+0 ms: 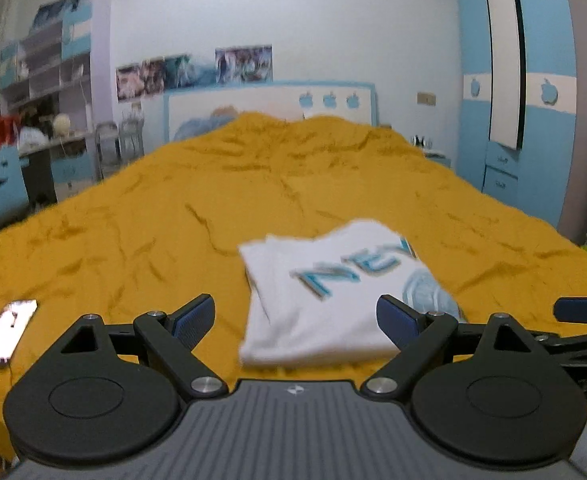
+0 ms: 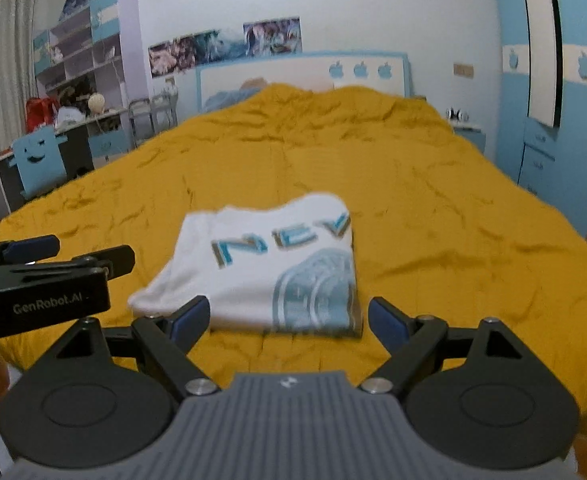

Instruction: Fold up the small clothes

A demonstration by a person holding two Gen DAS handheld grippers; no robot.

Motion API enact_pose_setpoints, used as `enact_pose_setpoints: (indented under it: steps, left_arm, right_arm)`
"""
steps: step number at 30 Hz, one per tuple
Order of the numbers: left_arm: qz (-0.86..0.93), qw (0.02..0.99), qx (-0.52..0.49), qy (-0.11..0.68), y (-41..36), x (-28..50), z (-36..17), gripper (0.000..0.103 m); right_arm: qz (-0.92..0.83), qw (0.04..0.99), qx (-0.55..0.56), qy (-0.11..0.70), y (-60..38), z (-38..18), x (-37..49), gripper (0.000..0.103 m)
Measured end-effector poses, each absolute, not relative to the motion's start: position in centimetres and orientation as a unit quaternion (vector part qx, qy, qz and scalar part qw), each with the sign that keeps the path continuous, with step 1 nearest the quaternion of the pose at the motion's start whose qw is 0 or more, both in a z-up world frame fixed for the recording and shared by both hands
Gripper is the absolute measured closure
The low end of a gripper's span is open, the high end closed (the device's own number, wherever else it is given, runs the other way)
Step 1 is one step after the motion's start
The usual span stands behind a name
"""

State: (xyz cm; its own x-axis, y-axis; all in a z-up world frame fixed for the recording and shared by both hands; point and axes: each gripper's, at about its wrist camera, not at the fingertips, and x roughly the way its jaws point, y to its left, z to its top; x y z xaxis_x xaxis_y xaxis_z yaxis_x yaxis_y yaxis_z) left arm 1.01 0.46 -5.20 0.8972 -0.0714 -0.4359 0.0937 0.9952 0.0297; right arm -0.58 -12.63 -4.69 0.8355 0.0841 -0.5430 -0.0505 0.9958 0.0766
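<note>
Your left tongs (image 1: 295,320) are spread wide with nothing between the pads, and your right tongs (image 2: 289,320) are just as wide and empty too. Both are pointed down at the white T-shirt (image 2: 261,268), which lies on the yellow bedspread (image 2: 433,200) just ahead of the fingertips, untouched by either pair. It looks well along: the shirt sits as a compact rectangle, sleeves tucked under, blue lettering and round print facing up. The right-hand edge reads as a clean fold, cutting the lettering off. The near-left corner is looser and splays out a little, so a final halving or a tidy-up there may be what's left. I can't tell how many layers are stacked. Room is generous: open bedspread all round the shirt, wrinkled but bare. Mind the phone (image 1: 7,330) lying out to your left near the bed's edge, and your two tongs sit close side by side, so keep them from knocking.
</note>
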Motion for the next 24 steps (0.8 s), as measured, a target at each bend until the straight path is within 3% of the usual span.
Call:
enact_pose_setpoints:
  steps: [24]
  left_arm:
    - [-0.046,0.963,0.030,0.264,0.2,-0.2,-7.6,0.000]
  right_arm:
    - [0.032,0.951,0.010,0.309,-12.6,-6.4,-1.3,0.021]
